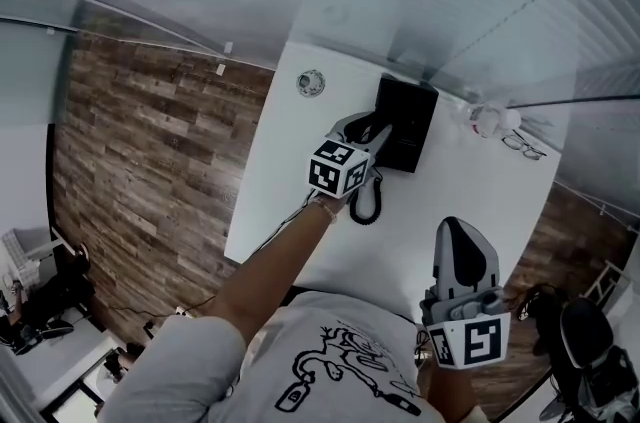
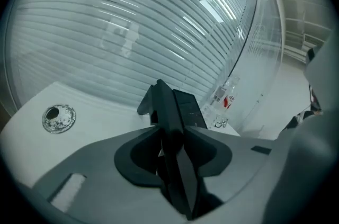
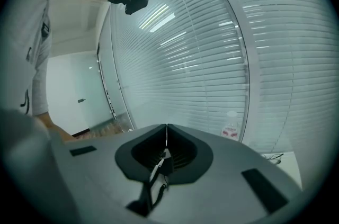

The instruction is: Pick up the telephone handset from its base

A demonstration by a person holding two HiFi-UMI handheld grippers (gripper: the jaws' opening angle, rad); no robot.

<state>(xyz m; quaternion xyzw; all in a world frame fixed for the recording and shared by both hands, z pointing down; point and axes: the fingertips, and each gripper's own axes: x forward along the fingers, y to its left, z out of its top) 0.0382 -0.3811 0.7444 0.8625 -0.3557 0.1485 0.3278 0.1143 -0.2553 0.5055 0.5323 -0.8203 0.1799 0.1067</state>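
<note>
A black telephone base (image 1: 408, 116) lies on the white table (image 1: 290, 181) near its far edge. The black handset (image 1: 366, 199) sits at the base's near left side, its coiled cord curling beside it. My left gripper (image 1: 377, 135) reaches over it. In the left gripper view the handset (image 2: 164, 101) stands edge-on between the jaws of the left gripper (image 2: 170, 132), which press on both its sides, with the base (image 2: 192, 109) just behind. I cannot tell whether the handset rests on the base. My right gripper (image 1: 458, 229) hovers near my torso, and its jaws meet in the right gripper view (image 3: 167, 130), empty.
A round metal disc (image 1: 311, 83) is set in the table left of the phone. A clear bottle (image 1: 487, 119) and a pair of glasses (image 1: 525, 146) lie to the phone's right. Window blinds run along the far edge. Wooden floor lies to the left.
</note>
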